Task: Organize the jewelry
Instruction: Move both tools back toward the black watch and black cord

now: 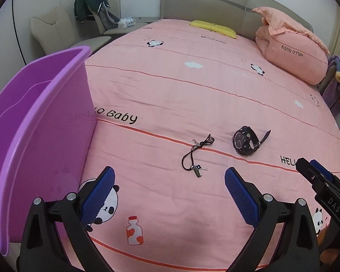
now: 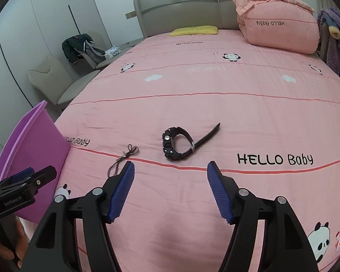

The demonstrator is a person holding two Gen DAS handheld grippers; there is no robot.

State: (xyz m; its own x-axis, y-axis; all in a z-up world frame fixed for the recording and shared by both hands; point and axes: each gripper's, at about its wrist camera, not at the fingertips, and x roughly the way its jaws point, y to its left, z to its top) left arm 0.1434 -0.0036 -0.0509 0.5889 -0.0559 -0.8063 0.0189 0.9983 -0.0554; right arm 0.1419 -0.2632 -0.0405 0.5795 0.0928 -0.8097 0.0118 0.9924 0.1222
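A black wristwatch (image 1: 246,140) (image 2: 176,144) lies on the pink bedspread with its strap undone. Left of it lies a dark cord necklace (image 1: 196,156) (image 2: 124,156) with small charms. My left gripper (image 1: 170,171) is open just short of the necklace, nothing between its blue pads. My right gripper (image 2: 171,164) is open too, hovering just short of the watch, its left finger hiding the cord's near end. Each gripper shows at the edge of the other's view: the right gripper (image 1: 308,163) and the left gripper (image 2: 40,174). A purple plastic bin (image 1: 34,124) (image 2: 31,149) stands at the left.
The bed (image 1: 192,90) carries a rolled pink quilt (image 1: 290,52) and a yellow pillow (image 1: 213,28) by the headboard. Beige chairs (image 1: 49,29) with clothes stand beyond the bed's left edge. A hand (image 2: 20,244) holds the left gripper's handle.
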